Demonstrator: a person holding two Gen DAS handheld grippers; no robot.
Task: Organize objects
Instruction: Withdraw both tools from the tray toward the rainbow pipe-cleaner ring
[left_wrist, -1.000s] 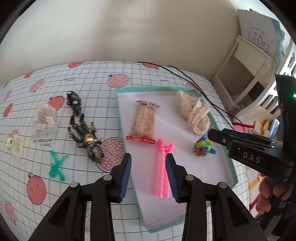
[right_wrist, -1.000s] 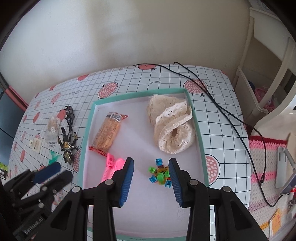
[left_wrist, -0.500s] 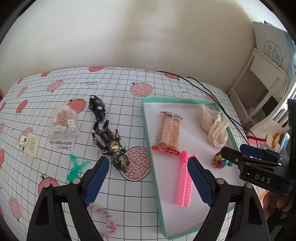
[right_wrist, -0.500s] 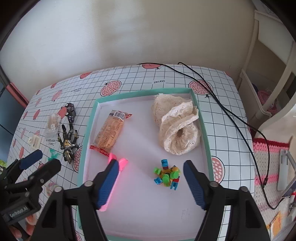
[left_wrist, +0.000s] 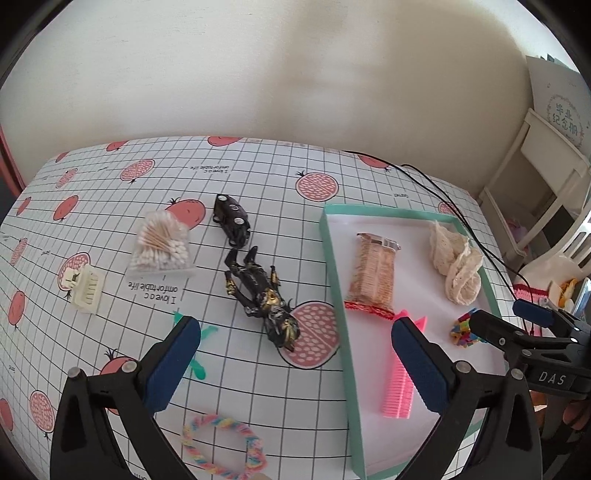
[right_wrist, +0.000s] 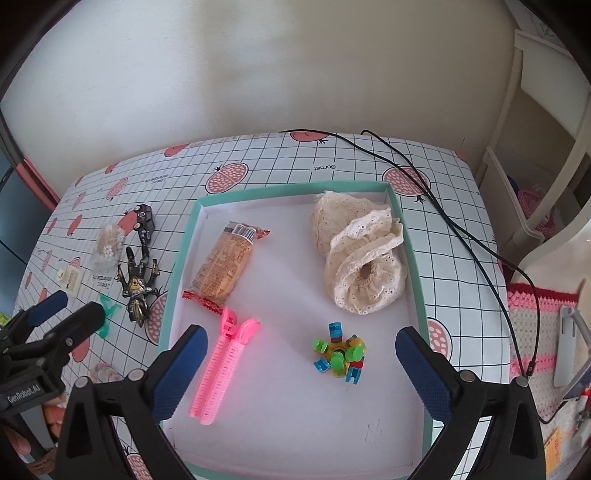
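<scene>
Left wrist: black figure (left_wrist: 260, 295) ahead of spread left gripper (left_wrist: 295, 362).

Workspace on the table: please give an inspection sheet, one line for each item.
Surface: table with grid and fruit print cloth.
Job's things: tray holds snack pack, lace cloth, pink clip, colourful toy.
Clutter: beside the tray lie toy car, dark figure, cotton swabs, cream clip, green piece, pastel ring.
Grippers: left tongs open, empty; right tongs open, empty.
Cables: black cable crosses the table's right side.
Surroundings: wall, white shelf.
</scene>
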